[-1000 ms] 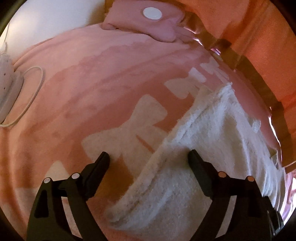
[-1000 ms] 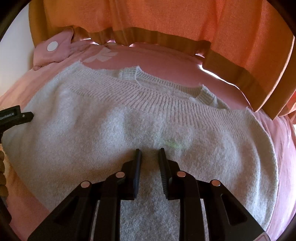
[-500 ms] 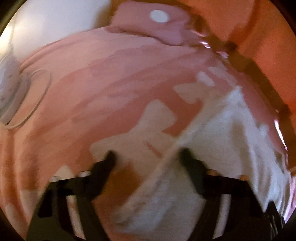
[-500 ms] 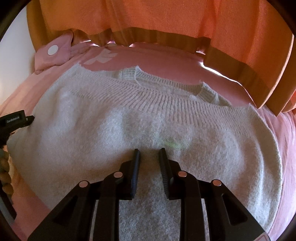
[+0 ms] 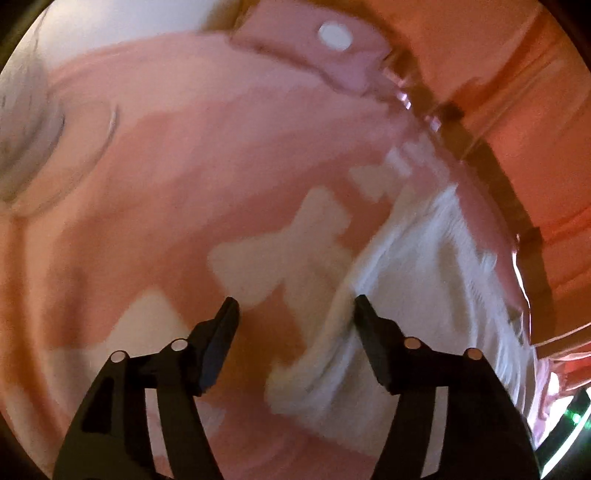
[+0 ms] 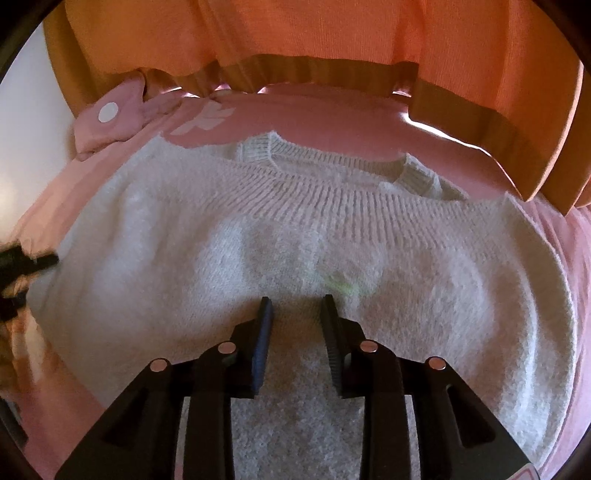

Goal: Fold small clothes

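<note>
**Desk:** What does your right tool show, nearest first?

**Caption writer:** Your right gripper [image 6: 293,306] hangs over the middle of the white sweater [image 6: 229,258], its jaws a narrow gap apart with nothing between them, only the fuzzy knit below. The sweater lies folded on the pink bedspread [image 6: 332,122], its ribbed hem band [image 6: 332,206] running across the view beyond your fingertips and the ribbed collar [image 6: 258,149] peeking out past that. Farther off, a pink pillow [image 6: 107,122] with a white dot sits at the far left corner, and an orange curtain [image 6: 332,33] hangs across the back.

**Desk:** And your left?

**Caption writer:** Your left gripper [image 5: 295,314] stands with jaws wide, gripping nothing. The sweater's left edge [image 5: 332,354] rises between the fingers, close to the right finger; the picture is motion-blurred, so I can't tell whether that finger touches the knit. Under the left finger [image 5: 218,343] lies bare bedspread with pale bow shapes [image 5: 288,251] printed on it. Near the left rim, a blurred white object with a looping cord [image 5: 29,122] rests on the bed; what it is, I can't say. At the far end you see the same dotted pillow, curtain behind it.
</note>
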{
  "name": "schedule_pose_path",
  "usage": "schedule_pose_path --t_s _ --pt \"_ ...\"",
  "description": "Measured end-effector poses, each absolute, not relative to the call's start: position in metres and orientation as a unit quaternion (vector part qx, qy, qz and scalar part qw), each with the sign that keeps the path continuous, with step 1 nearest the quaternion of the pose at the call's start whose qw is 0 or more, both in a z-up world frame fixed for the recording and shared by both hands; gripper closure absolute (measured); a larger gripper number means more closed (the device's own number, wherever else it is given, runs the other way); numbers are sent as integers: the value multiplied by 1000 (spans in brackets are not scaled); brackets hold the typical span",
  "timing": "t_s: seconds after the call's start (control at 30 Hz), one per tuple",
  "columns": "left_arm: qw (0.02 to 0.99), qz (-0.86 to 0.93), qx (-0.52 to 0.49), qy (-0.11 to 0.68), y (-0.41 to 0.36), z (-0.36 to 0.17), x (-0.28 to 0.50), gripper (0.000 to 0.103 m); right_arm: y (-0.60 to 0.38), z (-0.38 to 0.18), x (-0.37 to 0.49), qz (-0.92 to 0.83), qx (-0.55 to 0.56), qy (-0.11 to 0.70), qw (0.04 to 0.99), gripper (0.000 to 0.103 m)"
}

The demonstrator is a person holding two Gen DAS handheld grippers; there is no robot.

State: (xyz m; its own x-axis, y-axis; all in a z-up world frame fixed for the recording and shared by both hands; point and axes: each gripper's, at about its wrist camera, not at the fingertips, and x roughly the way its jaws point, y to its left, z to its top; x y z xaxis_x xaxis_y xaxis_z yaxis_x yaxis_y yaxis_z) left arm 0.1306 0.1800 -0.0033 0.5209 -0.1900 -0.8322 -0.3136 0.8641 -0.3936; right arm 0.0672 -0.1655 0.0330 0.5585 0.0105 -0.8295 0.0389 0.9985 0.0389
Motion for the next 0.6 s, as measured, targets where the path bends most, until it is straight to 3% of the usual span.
schedule_pose_path --t_s 0.07,0.2,0.27,0.33,0.37,0.47,0.6 --pt "838 36 -263 476 179 -5 121 37 -166 33 67 -7 26 470 882 74" --pt "841 28 -241 484 162 -5 119 23 -164 33 68 -8 23 469 883 71" --pt "844 29 -230 483 154 -5 126 23 -164 33 68 -7 23 469 883 69" --pt "846 6 -234 479 151 -2 132 52 -163 33 68 -7 24 469 883 68" --pt "842 -28 -244 481 149 0 135 76 -163 33 68 -6 25 470 882 67" --pt "857 -76 -226 457 133 32 135 88 -163 34 68 -2 34 472 881 64" --pt "883 -155 -209 391 89 105 122 92 -176 44 66 12 79 466 881 54"
